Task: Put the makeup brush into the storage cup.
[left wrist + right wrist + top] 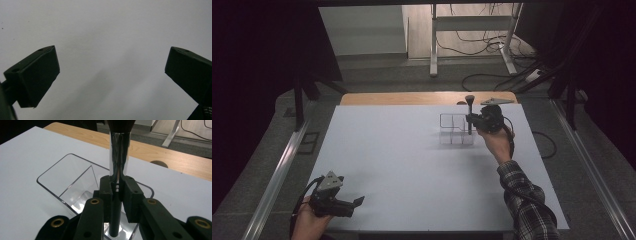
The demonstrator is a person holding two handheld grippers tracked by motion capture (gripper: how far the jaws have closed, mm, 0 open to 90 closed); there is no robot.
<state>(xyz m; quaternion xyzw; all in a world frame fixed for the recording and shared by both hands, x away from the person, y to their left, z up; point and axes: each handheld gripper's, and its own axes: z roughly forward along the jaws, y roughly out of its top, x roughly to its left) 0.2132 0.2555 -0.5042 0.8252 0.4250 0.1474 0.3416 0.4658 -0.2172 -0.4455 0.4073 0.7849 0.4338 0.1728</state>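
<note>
A makeup brush (469, 112) with a dark handle and a shiny metal ferrule (119, 152) stands upright over a clear plastic organizer (451, 129) with divided compartments. My right gripper (117, 192) is shut on the brush's handle, its lower end down inside the clear organizer (67, 182). In the high view that right gripper (472, 120) is at the organizer's right side. My left gripper (358, 202) rests at the near left of the white table, jaws wide apart, and the left gripper (112, 75) has bare table between them.
The white table top (402, 165) has a wooden strip (412, 98) along its far edge. A round hole (160, 164) sits in that wood behind the organizer. Metal rails (282, 165) run along both sides. Cables and a desk frame (472, 30) lie beyond.
</note>
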